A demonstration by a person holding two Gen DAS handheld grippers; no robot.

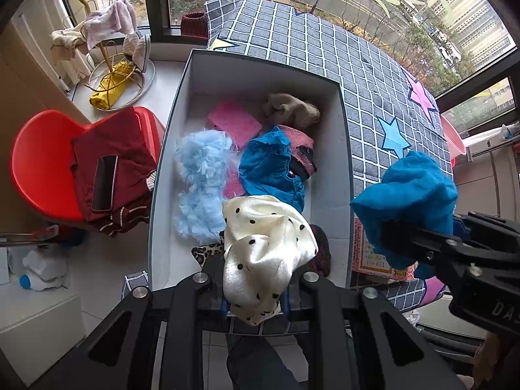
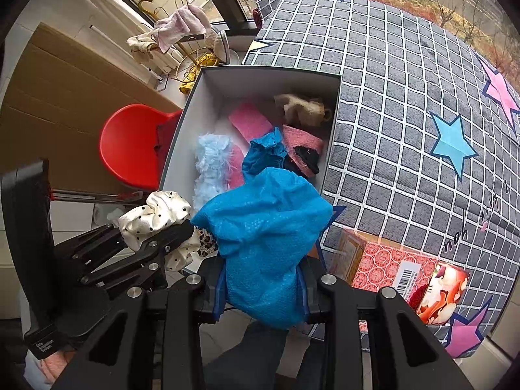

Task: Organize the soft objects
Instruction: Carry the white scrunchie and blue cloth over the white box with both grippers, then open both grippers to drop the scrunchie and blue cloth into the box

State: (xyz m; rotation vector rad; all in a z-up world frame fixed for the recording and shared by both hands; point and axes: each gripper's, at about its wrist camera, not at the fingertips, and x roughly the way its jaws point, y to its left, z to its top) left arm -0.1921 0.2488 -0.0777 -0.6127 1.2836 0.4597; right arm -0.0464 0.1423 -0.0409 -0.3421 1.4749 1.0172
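While left gripper (image 1: 255, 305) clamps dotted scrunchie (image 1: 266, 250), right gripper (image 2: 261, 295) clamps blue cloth (image 2: 263, 243); mattress (image 2: 406, 97) reads "you".

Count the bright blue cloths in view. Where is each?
2. One blue cloth is held in the right tool; another lies in the white box. More may be buried.

The leopard-print piece (image 1: 206, 251) lies mostly hidden behind the cream dotted scrunchie (image 1: 263, 250).
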